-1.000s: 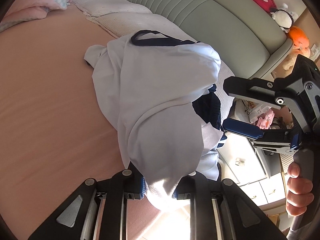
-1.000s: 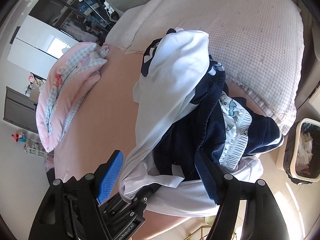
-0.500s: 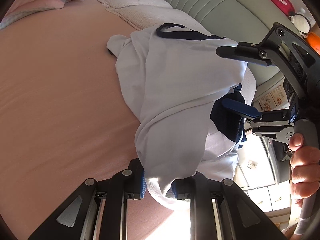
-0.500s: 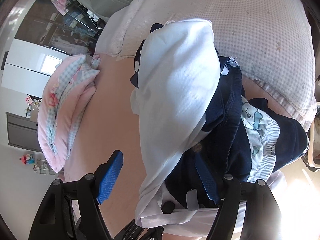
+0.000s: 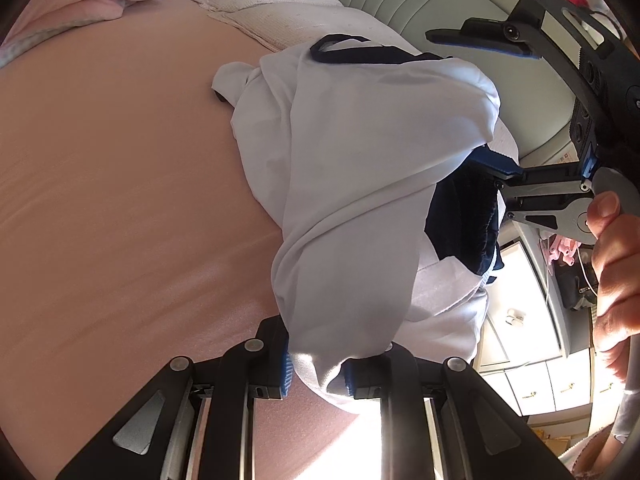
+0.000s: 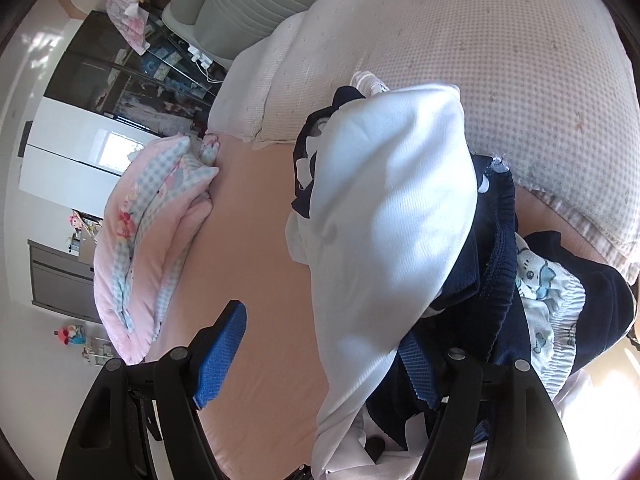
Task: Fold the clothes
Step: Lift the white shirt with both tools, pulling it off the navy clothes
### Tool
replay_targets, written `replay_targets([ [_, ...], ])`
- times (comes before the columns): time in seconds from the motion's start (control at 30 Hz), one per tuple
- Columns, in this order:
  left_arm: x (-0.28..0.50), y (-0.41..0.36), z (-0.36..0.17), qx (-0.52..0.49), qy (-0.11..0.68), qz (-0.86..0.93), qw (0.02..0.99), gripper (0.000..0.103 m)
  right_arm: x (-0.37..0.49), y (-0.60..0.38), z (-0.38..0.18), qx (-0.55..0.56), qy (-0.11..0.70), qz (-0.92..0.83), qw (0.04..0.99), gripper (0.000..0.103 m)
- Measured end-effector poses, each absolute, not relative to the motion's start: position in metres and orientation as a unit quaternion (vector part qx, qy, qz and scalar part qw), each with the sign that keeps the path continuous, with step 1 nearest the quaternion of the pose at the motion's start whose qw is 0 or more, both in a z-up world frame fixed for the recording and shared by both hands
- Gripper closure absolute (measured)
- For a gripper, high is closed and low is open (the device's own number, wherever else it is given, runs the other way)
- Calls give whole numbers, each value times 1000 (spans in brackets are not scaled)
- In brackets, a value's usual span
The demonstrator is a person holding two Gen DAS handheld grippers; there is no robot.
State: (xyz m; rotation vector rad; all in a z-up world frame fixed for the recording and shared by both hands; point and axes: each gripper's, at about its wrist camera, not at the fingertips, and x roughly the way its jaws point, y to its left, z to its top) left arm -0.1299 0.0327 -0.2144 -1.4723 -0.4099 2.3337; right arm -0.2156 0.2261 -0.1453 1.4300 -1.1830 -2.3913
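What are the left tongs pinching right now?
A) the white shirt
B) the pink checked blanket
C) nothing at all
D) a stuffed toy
A: in the left wrist view the left tongs are closed on a bunched fold of the white shirt, which hangs up from the peach bed sheet.

We see both grippers as black frames with silver screw heads and blue ribbed pads: left gripper (image 5: 316,376), right gripper (image 6: 320,352). Our right hand (image 5: 616,272) grips a grey handle; grey sleeve edge below.
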Motion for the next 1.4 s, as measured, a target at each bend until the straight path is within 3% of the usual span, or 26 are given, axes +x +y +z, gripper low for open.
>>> replay_targets([
  [0.07,-130,32,-215,-519,-148,824,173,86,-220,225,-148,474,-377,-795,43,31],
  [0.17,-130,33,-217,-522,-146,823,169,86,-222,231,-161,478,-372,-795,22,56],
  [0.27,-129,34,-220,-525,-141,823,167,86,-225,237,-173,480,-377,-791,40,71],
  [0.4,-130,35,-224,-533,-149,815,174,86,-224,251,-187,483,-400,-776,58,76],
  [0.57,-131,36,-226,-533,-147,816,168,86,-223,264,-203,481,-445,-750,88,76],
  [0.87,-134,30,-239,-544,-164,809,152,86,-220,245,-189,482,-380,-784,92,78],
  [1.07,-124,27,-224,-505,-126,839,158,88,-213,217,-162,478,-275,-832,51,80],
  [1.23,-115,27,-207,-477,-106,856,168,90,-212,171,-133,471,-112,-874,36,80],
  [1.4,-114,15,-204,-483,-114,852,165,90,-204,133,-111,438,-3,-898,34,80],
])
